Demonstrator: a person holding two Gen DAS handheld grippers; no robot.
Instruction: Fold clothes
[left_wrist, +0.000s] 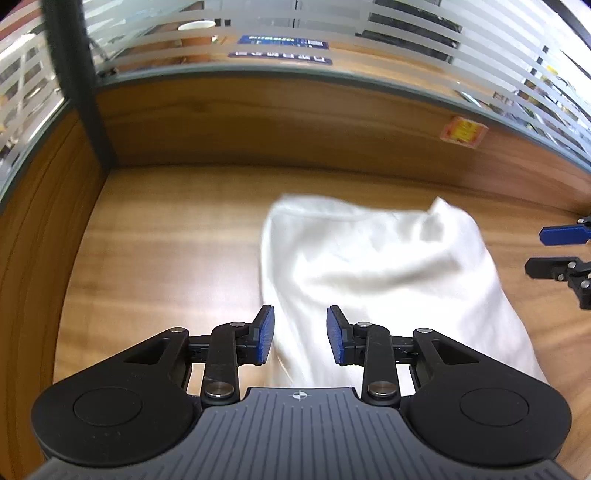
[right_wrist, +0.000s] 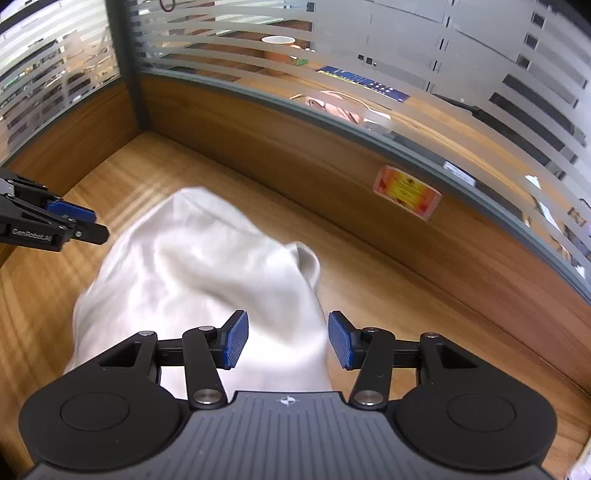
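A white, soft cloth garment lies bunched on the brown wood-grain desk, folded over on itself into a long rounded heap, with one corner poking up at its far end. It sits in the corner of the desk, near the wooden back panel that carries a frosted striped glass screen above it.

My left gripper hangs over the near left edge of the garment, its blue-padded fingers released, with a clear gap between them and nothing clamped. The cloth shows through that gap but lies below the pads, not pinched by them.

My right gripper hangs above the near right part of the same garment, its blue fingers spread wider and also holding nothing. The picture is smeared by motion blur, so I cannot say for sure whether any pad brushes the fabric; it looks apart.

Each gripper shows at the edge of the other's view, one on either side of the garment. A small orange and yellow sticker is fixed to the back panel on the right.
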